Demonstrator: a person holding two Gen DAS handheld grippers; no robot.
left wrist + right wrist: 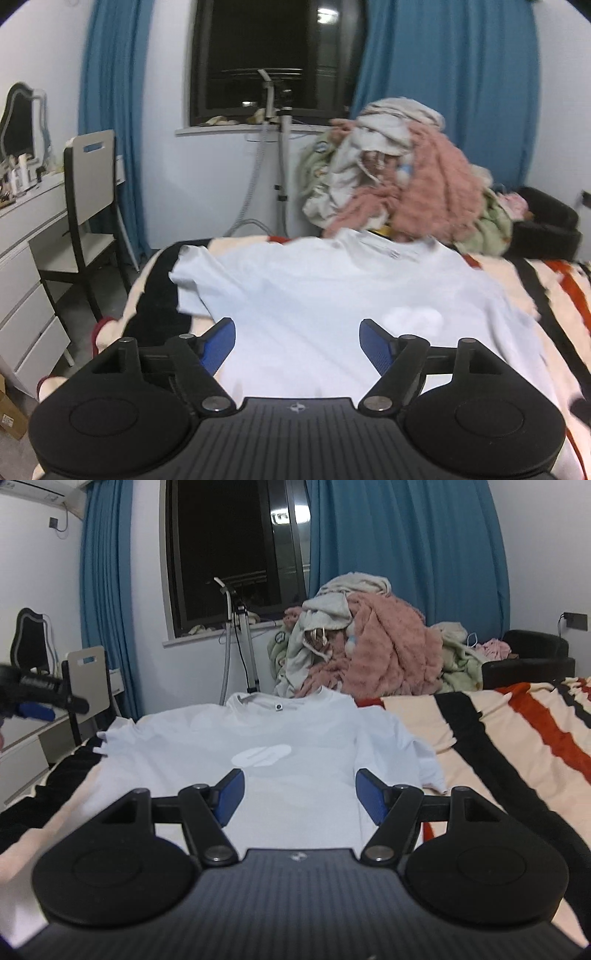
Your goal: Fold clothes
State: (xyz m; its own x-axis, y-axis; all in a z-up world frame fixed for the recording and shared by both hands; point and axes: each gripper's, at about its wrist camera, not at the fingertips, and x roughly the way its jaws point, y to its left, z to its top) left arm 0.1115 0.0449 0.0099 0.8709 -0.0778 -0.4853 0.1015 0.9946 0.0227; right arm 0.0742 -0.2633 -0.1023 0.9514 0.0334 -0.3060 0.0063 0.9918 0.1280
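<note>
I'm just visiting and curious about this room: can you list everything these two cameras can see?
T-shirt: one, white, spread flat on the bed, collar toward the window.
Blanket: one, cream with black and red stripes, covering the bed under the shirt.
Clothes pile: one heap, pink, beige and pale green, beyond the shirt's collar.
Curtains: two, blue, either side of the window.
Window: one, dark, in the far wall.
Chair: one, grey with dark frame, left of the bed.
Dresser: one, white, behind the chair.
Armchair: one, black, far right.
Left gripper: one, black with blue pads, open above the shirt.
Right gripper: one, same colours, open above the shirt.
</note>
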